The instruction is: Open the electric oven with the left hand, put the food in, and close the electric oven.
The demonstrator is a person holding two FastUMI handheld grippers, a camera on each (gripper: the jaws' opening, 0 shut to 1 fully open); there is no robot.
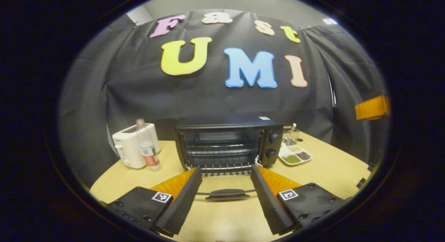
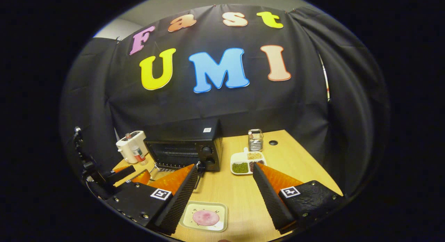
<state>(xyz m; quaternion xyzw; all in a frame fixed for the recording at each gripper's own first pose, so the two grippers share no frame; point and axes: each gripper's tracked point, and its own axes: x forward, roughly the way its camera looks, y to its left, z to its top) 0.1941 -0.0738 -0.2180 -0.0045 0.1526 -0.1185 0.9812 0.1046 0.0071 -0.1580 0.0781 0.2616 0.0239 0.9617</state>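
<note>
The black electric oven point(image 1: 227, 144) stands at the back of the pale wooden table point(image 1: 330, 169) with its glass door point(image 1: 226, 192) swung down flat, wire rack showing inside. The left gripper point(image 1: 226, 198) hovers just above the door's handle, jaws spread wide and holding nothing. The right gripper point(image 2: 222, 193), jaws also spread, hangs over a square cream plate point(image 2: 205, 217) carrying 1 round pink slice of food point(image 2: 205, 217), nearer than the oven.

In the right gripper view, the plate point(image 2: 205, 217) is partly covered by a finger point(image 2: 177, 200). The oven door point(image 1: 227, 194) is largely hidden between the left gripper's fingers; the tray's point(image 1: 295, 155) contents, perhaps beans, are too small to identify.
</note>
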